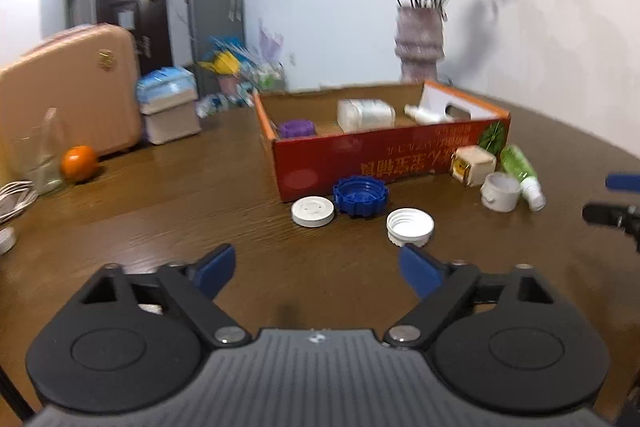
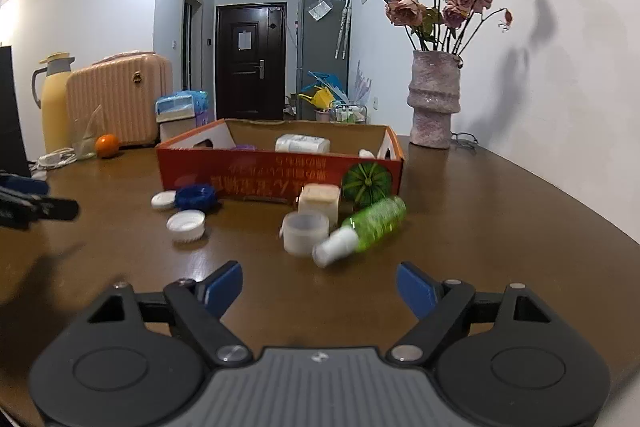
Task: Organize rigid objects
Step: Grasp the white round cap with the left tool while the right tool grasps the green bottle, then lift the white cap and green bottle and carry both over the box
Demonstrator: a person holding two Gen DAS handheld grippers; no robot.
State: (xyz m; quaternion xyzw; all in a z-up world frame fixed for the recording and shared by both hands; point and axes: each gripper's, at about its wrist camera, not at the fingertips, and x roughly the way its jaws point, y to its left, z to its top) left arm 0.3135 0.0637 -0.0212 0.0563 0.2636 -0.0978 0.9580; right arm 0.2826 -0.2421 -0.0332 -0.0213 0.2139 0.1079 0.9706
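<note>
A red cardboard box (image 1: 360, 163) (image 2: 276, 175) stands on the brown table and holds a white bottle (image 1: 366, 115), a purple lid (image 1: 297, 128) and another white item. In front of it lie a white flat lid (image 1: 312, 211), a blue lid (image 1: 361, 195), a white screw cap (image 1: 410, 225), a cream cube (image 1: 473, 165), a white cup (image 1: 501, 191) and a green spray bottle (image 1: 520, 169) (image 2: 370, 225). My left gripper (image 1: 318, 267) is open and empty, just short of the screw cap. My right gripper (image 2: 320, 283) is open and empty, short of the green bottle.
A vase of dried roses (image 2: 434, 99) stands behind the box at the back right. An orange (image 1: 79, 163), a glass (image 1: 42, 155) and white cables (image 1: 14, 197) sit at the table's left. A pink suitcase (image 1: 76, 83) stands beyond the table edge.
</note>
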